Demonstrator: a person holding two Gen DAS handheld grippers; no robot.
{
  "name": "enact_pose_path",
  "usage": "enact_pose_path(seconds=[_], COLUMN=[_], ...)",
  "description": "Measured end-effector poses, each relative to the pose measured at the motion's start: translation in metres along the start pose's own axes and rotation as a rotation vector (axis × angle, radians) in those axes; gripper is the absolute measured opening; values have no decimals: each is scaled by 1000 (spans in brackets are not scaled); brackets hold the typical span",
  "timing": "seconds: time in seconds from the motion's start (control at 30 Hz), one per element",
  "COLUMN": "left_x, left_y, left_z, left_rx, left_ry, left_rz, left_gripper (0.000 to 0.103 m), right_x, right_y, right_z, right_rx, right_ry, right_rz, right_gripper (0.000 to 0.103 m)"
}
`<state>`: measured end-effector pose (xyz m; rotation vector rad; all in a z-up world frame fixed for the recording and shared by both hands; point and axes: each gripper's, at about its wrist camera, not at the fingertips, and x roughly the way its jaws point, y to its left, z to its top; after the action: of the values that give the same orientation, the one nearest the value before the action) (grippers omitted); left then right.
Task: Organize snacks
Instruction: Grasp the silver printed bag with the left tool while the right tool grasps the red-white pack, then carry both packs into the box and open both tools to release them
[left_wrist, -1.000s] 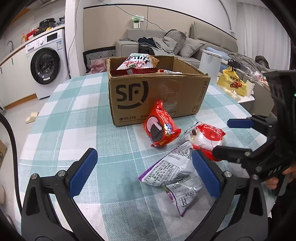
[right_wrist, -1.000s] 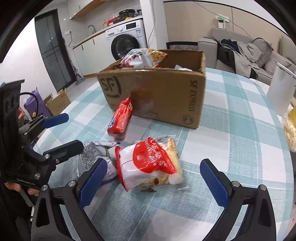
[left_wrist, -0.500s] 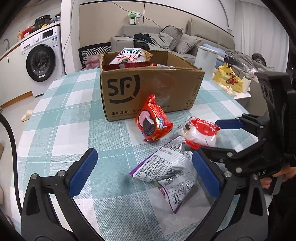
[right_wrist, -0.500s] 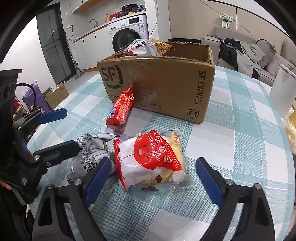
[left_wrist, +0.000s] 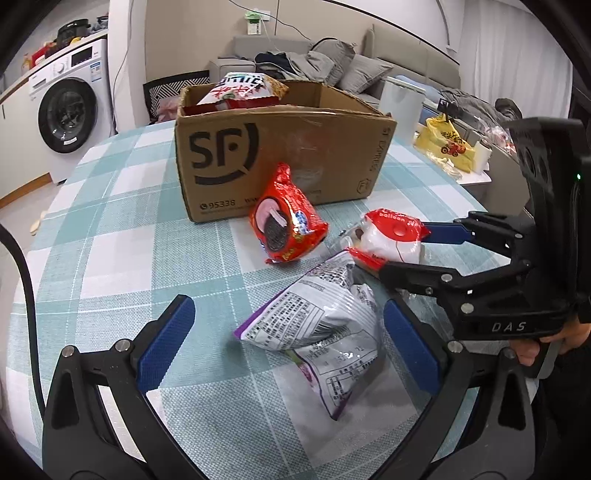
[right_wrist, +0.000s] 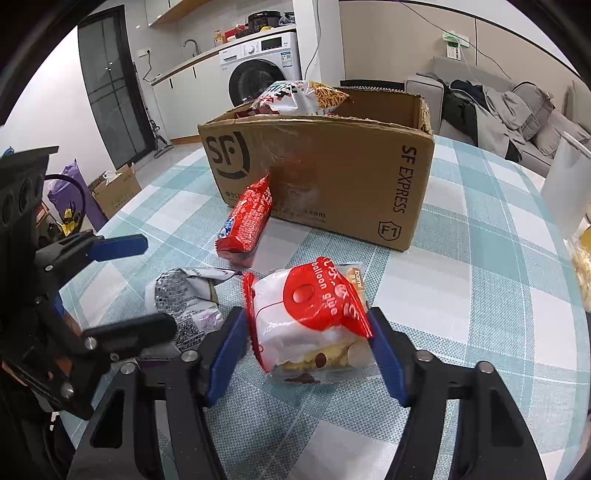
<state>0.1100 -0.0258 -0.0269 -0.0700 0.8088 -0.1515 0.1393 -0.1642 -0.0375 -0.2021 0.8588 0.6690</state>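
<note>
the right gripper's (right_wrist: 306, 349) fingers (right_wrist: 384, 354) had just been closing onto the red-and-white snack bag (right_wrist: 310, 317), presumably bound for the cardboard box (right_wrist: 332, 173), while the left gripper (left_wrist: 288, 347) waited open over the silver pouch (left_wrist: 314, 317).

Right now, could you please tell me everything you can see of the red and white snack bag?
The red and white snack bag is a clear plastic pouch with a red and white printed front, pale pastries showing at its near end. It lies on the checked tablecloth, between the closing fingers of the right gripper, beside a silver packet.
</note>
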Motion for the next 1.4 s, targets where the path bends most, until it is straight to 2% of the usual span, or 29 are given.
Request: enact_pose_path(seconds=[0.23,0.3,0.6,0.67,0.77,0.93,1.17,1.4], left_x=[5,7,15,17,18,16,8,-6], left_y=[-8,-9,-18,-18,-19,-15,-13,-1], left_z=[-5,-6,-9,-10,-11,-9,-7,-6], left_rx=[36,44,92,95,97,78,74,25], left_ry=[16,22,57,68,79,64,26,-24], left_rz=[-5,-8,-21,-33,-52,-112,-126,-119], left_gripper=[102,102,102,97,77,66,63,63], right_x=[-1,-1,-9,-10,-10,-13,-19,-26], right_y=[5,6,3,3,2,1,-2,-4], right_z=[-1,-1,1,2,1,1,2,4], right_rx=[-26,-35,-11,-6,2,5,18,38], right_ry=[-7,-14,-66,-68,-69,-78,-105,-142], right_rz=[9,6,12,19,22,26,32,41], right_gripper=[56,51,49,49,49,49,49,49])
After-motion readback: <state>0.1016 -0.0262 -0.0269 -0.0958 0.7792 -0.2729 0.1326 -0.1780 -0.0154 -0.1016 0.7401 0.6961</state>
